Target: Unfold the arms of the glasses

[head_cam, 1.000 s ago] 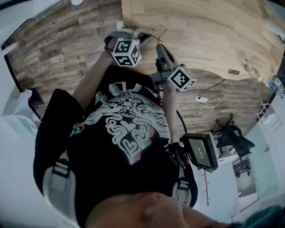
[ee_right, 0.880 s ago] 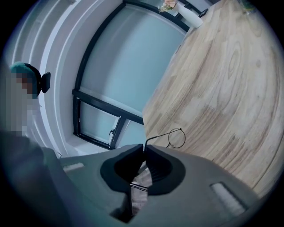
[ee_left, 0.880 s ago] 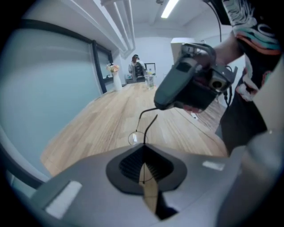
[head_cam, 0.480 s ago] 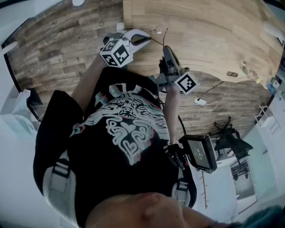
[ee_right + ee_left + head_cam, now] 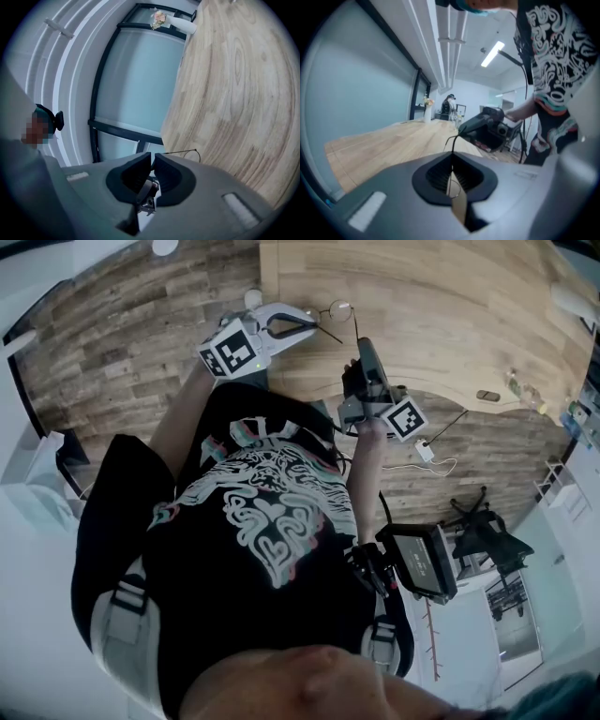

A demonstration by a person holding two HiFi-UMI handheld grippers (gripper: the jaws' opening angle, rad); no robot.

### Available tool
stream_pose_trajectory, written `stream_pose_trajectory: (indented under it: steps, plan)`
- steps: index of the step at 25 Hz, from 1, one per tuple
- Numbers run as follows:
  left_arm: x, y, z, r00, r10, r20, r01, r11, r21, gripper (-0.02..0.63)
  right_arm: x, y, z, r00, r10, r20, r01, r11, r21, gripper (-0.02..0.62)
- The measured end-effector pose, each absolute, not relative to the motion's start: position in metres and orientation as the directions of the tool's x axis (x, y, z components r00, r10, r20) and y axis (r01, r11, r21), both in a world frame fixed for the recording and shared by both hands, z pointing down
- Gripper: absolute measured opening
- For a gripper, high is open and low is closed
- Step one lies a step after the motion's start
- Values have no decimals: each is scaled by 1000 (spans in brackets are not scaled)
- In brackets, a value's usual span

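Over the wooden table (image 5: pixel 450 306), glasses (image 5: pixel 339 310) pinched from both sides

Round wire pair hangs up in the air, with the left gripper (image 5: pixel 309 324) clamped on one thin arm (image 5: pixel 451 145) and the right gripper (image 5: pixel 361 343) squeezed shut on the other

This looks like an office meeting room. A long pale wooden table (image 5: pixel 450 324) dominates, with a vase of flowers (image 5: pixel 164 18) at its far end. Black-framed glass partitions (image 5: pixel 136 79) stand beyond the table and a strip light (image 5: pixel 492 47) hangs above it. On the plank floor (image 5: pixel 122 343) beside the table are a black swivel chair (image 5: pixel 487 531) and a white cable (image 5: pixel 424 451).
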State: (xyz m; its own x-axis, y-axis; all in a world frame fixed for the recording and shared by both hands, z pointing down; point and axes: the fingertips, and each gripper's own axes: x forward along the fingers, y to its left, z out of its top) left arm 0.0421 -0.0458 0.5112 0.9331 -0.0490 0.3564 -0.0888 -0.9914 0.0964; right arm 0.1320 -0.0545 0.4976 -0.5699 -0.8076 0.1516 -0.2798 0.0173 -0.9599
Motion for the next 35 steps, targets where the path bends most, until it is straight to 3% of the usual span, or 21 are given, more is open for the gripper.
stream_pose_trajectory:
  steps: [4, 8, 12, 15, 17, 22, 23, 28, 35]
  plan:
    - [36, -56, 485, 971, -70, 228, -118, -972, 204, -11, 147, -55, 494, -535, -835, 129, -258, 16, -966, 21]
    - [23, -75, 471, 985, -125, 120, -157, -938, 309, -11, 157, -60, 493, -523, -842, 134, -316, 45, -948, 21]
    - [18, -75, 478, 984, -117, 136, -159, -920, 359, -11, 155, -56, 492, -505, -828, 245, -546, 86, -833, 22]
    - [19, -71, 479, 985, -108, 135, -152, -914, 375, -11, 152, -50, 505, -478, -785, 395, -768, 155, -622, 23]
    - [20, -70, 480, 986, -100, 130, -144, -910, 389, -11, 145, -48, 515, -477, -747, 464, -835, 221, -503, 25]
    - [26, -61, 478, 990, -34, 136, -87, -911, 404, -11, 131, -53, 528, -515, -701, 494, -837, 286, -466, 32]
    - [27, -59, 476, 991, -20, 131, -73, -909, 410, -11, 129, -54, 531, -526, -692, 495, -830, 292, -475, 77]
    - [35, -48, 467, 993, 59, 101, 8, -898, 440, -11, 123, -66, 537, -549, -676, 491, -830, 370, -417, 117]
    - [45, -29, 458, 981, 166, 97, 103, -879, 466, -11, 105, -84, 548, -601, -643, 475, -799, 472, -372, 123]
